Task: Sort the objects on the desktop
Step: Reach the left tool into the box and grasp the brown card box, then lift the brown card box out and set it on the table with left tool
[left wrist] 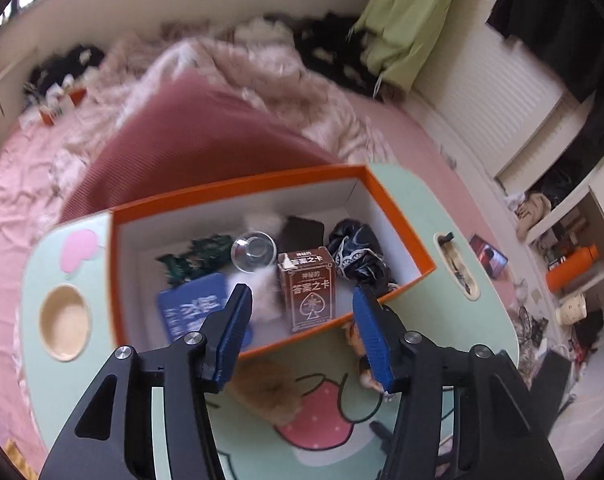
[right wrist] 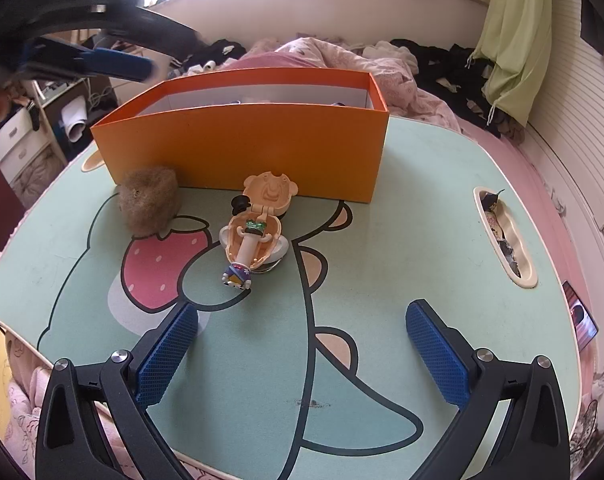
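An orange box point(left wrist: 398, 220) stands on the mint-green table point(right wrist: 422, 220). It holds a brown card box point(left wrist: 308, 292) standing upright, a blue card pack point(left wrist: 193, 308), a clear glass dish point(left wrist: 253, 250), a green item point(left wrist: 197, 256) and black laced cloth point(left wrist: 358, 252). My left gripper point(left wrist: 302, 290) hovers over the box's near wall, open, with nothing between its blue pads; the right wrist view shows it blurred at the top left. In front of the box lie a brown furry ball point(right wrist: 147, 204) and an opened peach toy case point(right wrist: 255, 228). My right gripper point(right wrist: 302, 310) stands wide open and empty, short of the toy.
The table has a round cup recess point(left wrist: 65, 322) at the left and a long slot point(right wrist: 506, 236) with small items at the right. A phone point(right wrist: 580, 320) lies past the table's right edge. Pink bedding and clothes lie behind the box.
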